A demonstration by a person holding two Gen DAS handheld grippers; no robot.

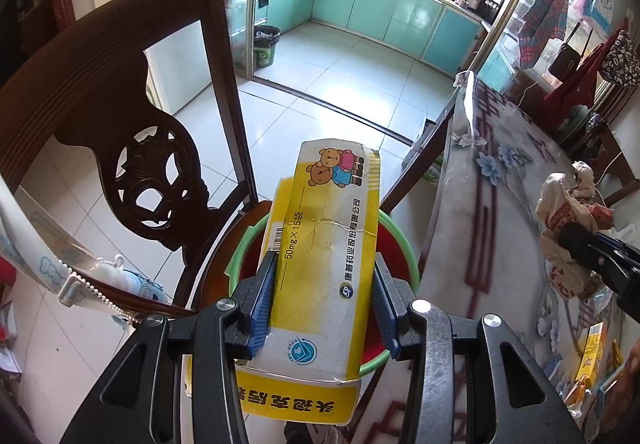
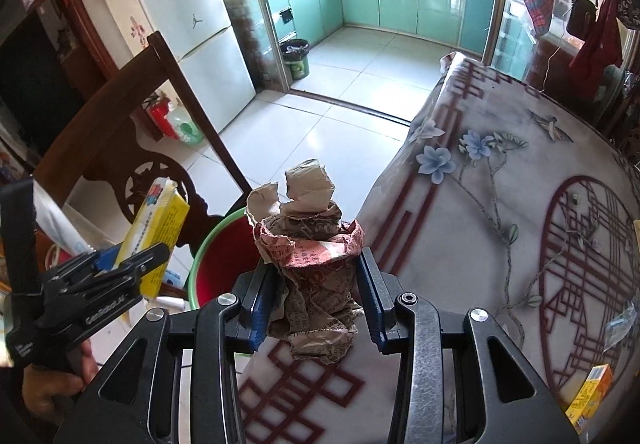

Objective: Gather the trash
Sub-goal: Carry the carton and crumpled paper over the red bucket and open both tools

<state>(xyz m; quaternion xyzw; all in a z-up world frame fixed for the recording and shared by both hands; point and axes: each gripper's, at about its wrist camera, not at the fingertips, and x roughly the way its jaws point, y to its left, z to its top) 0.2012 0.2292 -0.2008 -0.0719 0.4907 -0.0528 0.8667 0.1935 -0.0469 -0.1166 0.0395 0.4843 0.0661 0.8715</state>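
Left gripper [image 1: 324, 304]: my blue pads clamp the yellow medicine box [image 1: 320, 264] by its long sides, tilted up and away, above the red bucket [image 1: 400, 244].
Right gripper [image 2: 316, 308]: I pinch the crumpled paper wad [image 2: 316, 272], held upright over the table's [image 2: 500, 204] near-left edge.
Bucket: on the chair [image 1: 120, 116] seat, just beside the table's left edge.
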